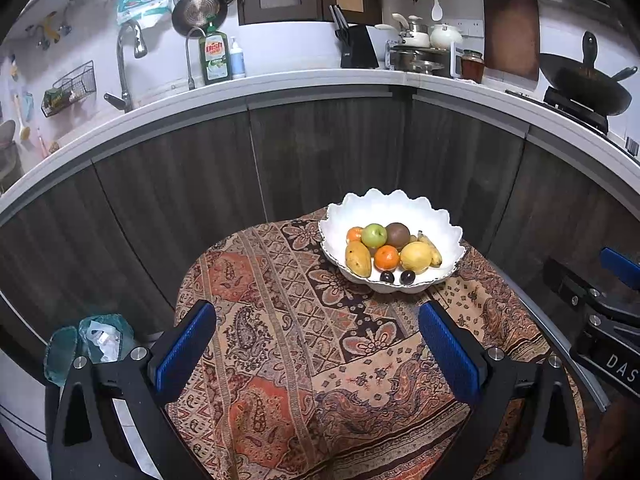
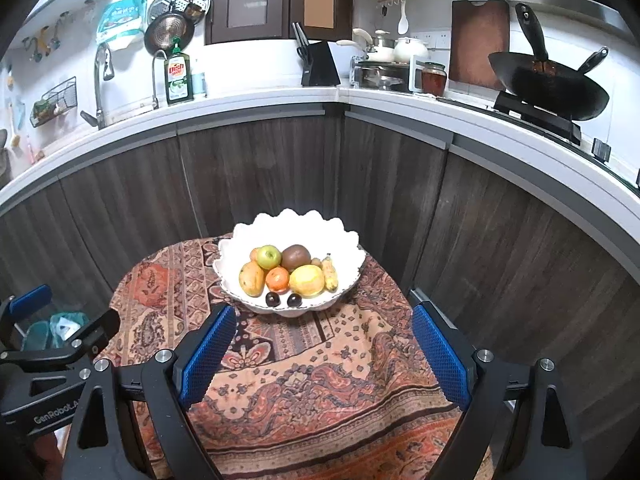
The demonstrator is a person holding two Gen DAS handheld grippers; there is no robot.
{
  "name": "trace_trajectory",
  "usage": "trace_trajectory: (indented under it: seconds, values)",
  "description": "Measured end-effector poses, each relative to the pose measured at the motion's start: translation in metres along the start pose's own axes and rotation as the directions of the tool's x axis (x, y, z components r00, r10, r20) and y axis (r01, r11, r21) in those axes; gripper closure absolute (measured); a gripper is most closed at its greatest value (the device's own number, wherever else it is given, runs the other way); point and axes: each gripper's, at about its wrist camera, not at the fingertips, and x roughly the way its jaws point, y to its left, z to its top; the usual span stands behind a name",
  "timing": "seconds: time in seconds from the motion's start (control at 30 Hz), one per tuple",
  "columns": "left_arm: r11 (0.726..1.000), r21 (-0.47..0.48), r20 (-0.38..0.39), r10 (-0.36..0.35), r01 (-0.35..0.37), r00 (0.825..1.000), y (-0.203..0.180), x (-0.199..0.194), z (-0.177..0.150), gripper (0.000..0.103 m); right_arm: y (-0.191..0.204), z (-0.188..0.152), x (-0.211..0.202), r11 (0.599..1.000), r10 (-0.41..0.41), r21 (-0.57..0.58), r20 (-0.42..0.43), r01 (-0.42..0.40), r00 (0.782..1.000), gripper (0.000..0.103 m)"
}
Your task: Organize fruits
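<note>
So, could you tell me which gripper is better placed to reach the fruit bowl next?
Probably the right gripper: the bowl sits centered ahead of its open fingers, but off to the right for the left gripper.

A home kitchen: a curved white tabletop (image 2: 280,98) carries a faucet (image 2: 100,80), dish soap (image 2: 178,78), knife block (image 2: 320,64) and a wok (image 2: 548,80) on its stove.

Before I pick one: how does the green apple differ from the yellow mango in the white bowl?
The round green apple sits toward the back of the white scalloped bowl, raised on other fruit; the elongated yellow-orange mango lies in front of it, by the left rim. The apple shows its stem dimple upward; the mango lies lengthwise with dark specks on its skin. The apple looks shorter than the mango. Both are whole, and neither gripper touches them.
</note>
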Motion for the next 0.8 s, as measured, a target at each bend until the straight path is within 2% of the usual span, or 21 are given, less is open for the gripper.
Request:
trace_trajectory:
  seconds: [0.8]
  values:
    - [1.000,-0.002,0.002,-0.009,0.009,1.000,-0.0005,-0.0060,0.0012,0.000,-0.0026,-0.0011,-0.0025,1.000,-0.003,0.024,-0.006,0.003,1.000,0.013]
